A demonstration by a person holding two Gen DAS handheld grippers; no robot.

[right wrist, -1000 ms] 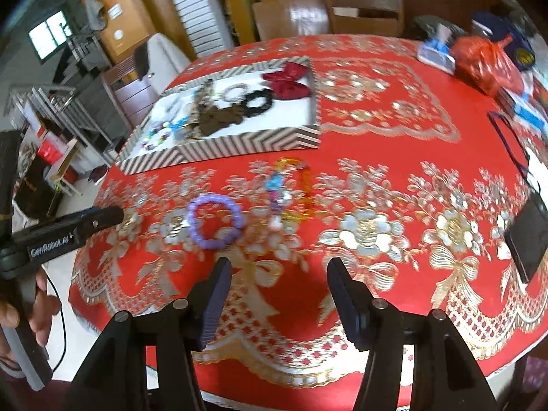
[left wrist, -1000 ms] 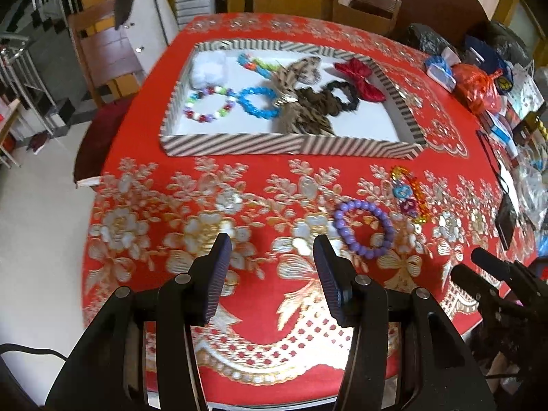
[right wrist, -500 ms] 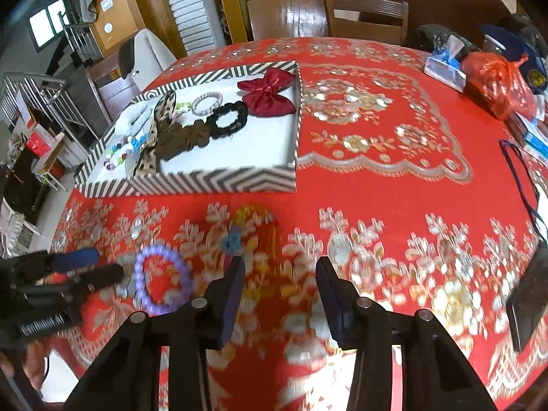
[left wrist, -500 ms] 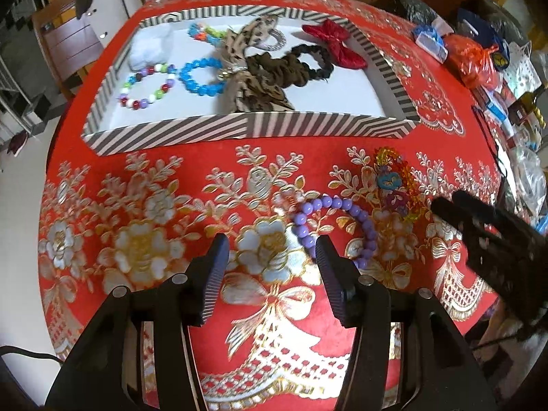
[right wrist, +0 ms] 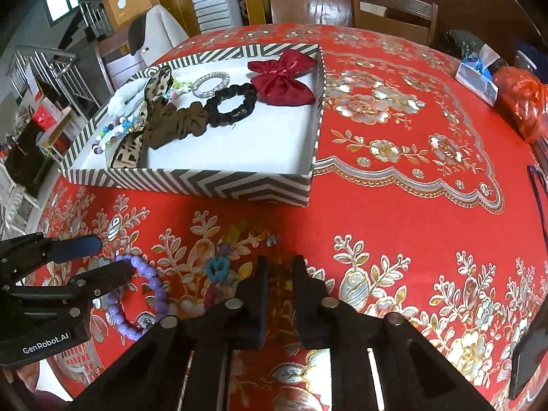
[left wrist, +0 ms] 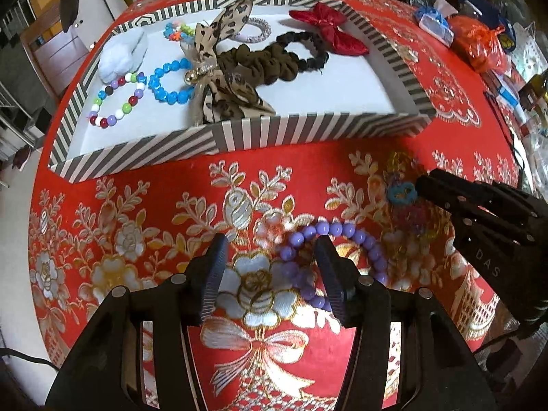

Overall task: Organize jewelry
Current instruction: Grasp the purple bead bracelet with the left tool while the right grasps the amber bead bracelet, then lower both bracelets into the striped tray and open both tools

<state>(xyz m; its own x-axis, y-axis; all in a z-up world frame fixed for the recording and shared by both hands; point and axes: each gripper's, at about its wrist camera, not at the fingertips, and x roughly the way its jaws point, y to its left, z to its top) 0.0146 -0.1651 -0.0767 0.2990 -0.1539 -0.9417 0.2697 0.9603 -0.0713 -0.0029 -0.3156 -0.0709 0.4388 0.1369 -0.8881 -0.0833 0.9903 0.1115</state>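
A purple bead bracelet (left wrist: 346,231) lies on the red tablecloth; it also shows in the right wrist view (right wrist: 150,282). My left gripper (left wrist: 270,253) is open, its right finger inside the bracelet's ring and its left finger outside. A multicoloured bracelet with a blue flower (left wrist: 401,194) lies to its right, also seen in the right wrist view (right wrist: 217,269). My right gripper (right wrist: 280,272) is low over that bracelet's right side, its jaws narrowed with a gap left. A striped tray (left wrist: 308,129) behind holds bracelets, scrunchies and bows.
The tray's front wall (right wrist: 191,179) stands just beyond both bracelets. A red bow (right wrist: 282,80) and a black scrunchie (right wrist: 233,104) lie in its right part. Bags and clutter (left wrist: 479,41) crowd the table's right side. Chairs stand behind the table.
Both grippers have moved forward and down to the table. The left one now straddles the purple bracelet's near side. The right gripper's jaws have narrowed over the multicoloured bracelet.
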